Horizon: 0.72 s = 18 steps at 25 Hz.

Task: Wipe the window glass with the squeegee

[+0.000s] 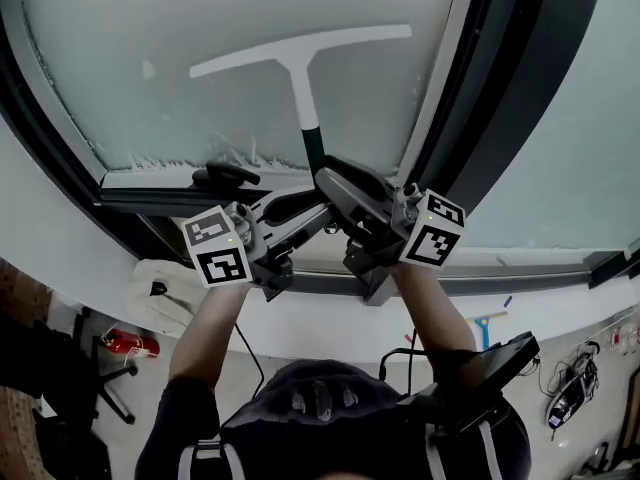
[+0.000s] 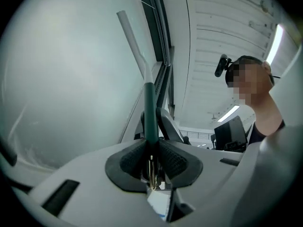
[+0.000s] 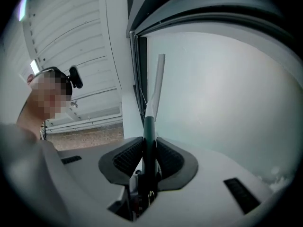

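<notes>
The squeegee is white and T-shaped, with a dark green handle, and its blade lies against the frosted window glass. Both grippers hold the lower handle from below. My left gripper reaches in from the left and my right gripper from the right. In the left gripper view the green handle is clamped between the ribbed pads of the left gripper. In the right gripper view the handle is pinched by the right gripper, and the white shaft rises along the glass.
A dark window frame runs up the right of the pane, and a black window latch sits on the lower sill. Far below are a red fire extinguisher, a white bag and cables on the floor.
</notes>
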### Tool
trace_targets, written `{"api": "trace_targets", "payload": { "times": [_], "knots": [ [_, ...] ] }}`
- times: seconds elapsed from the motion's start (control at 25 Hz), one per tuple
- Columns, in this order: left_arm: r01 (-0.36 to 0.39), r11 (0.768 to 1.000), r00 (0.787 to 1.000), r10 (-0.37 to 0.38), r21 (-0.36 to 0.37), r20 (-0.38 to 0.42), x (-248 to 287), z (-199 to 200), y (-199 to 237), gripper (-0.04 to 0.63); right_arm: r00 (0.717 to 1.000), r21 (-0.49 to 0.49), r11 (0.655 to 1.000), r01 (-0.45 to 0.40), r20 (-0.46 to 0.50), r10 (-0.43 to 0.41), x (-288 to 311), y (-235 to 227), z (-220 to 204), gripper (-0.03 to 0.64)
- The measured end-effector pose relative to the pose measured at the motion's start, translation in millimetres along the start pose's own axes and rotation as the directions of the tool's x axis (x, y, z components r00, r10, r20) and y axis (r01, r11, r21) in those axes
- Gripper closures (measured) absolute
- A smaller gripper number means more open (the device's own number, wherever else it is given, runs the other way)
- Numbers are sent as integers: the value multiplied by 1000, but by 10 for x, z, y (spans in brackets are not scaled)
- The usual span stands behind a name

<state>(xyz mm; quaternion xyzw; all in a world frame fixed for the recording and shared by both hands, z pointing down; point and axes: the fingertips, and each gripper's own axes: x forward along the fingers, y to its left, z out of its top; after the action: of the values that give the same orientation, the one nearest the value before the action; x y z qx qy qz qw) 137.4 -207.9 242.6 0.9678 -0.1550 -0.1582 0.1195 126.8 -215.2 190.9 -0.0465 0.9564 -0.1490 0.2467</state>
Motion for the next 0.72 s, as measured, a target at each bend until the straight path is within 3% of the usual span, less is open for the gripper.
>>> {"api": "trace_targets", "payload": {
  "times": [0.16,0.32,0.4,0.6,0.72],
  "knots": [
    [-16,998,997,20,64,-74,233,153,51,512,999,-30,1000,-2,39,3,-62,-70,260,529],
    [-4,999,999,6,38,-54,427,372,291,512,999,-47,999,-6,39,8,29,-326,489,529],
    [-1,998,998,5,68,-61,482,502,377,512,999,-69,998,3,47,0,108,-396,594,529],
    [45,986,992,-24,162,-127,514,711,233,512,993,-96,995,16,119,-4,159,-230,776,529],
    [86,980,986,-58,181,-159,546,819,141,512,984,-98,995,25,179,-7,175,-140,886,529]
  ]
}}
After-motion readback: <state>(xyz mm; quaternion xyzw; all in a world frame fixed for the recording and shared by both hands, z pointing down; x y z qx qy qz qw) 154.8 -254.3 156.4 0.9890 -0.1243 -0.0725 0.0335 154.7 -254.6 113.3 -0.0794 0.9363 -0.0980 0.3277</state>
